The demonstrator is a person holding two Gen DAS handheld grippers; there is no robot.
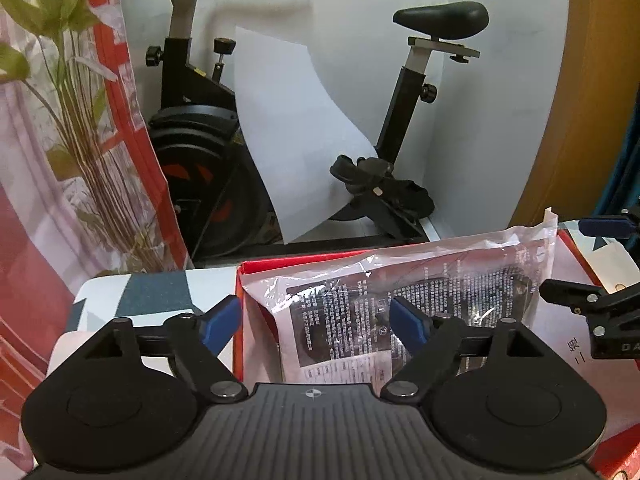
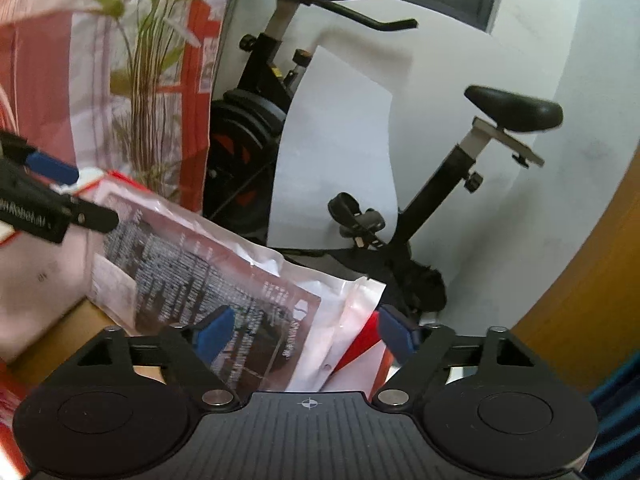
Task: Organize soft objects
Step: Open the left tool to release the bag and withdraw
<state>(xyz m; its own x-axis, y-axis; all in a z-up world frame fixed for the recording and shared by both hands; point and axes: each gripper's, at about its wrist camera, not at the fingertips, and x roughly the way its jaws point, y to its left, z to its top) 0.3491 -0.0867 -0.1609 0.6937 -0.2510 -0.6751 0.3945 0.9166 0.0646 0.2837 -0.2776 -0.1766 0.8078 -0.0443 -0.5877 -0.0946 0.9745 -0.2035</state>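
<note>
A clear plastic packet (image 1: pixel 420 300) with printed text and dark contents lies in a red cardboard box (image 1: pixel 256 268). My left gripper (image 1: pixel 318 322) is open above the packet's near left end, its blue pads spread apart. In the right wrist view the same packet (image 2: pixel 224 272) lies tilted over the box's edge. My right gripper (image 2: pixel 306 334) is open around the packet's near corner, not pinching it. The right gripper's fingers (image 1: pixel 576 292) show at the right edge of the left wrist view, and the left gripper's fingers (image 2: pixel 60 200) show at the left edge of the right wrist view.
A black exercise bike (image 1: pixel 224 152) with a white sheet (image 1: pixel 296 132) leaning on it stands behind the box. A red and white flowered curtain (image 1: pixel 60 140) hangs at left. A wooden panel (image 1: pixel 580 100) is at right. A patterned cloth (image 1: pixel 152 296) covers the surface left of the box.
</note>
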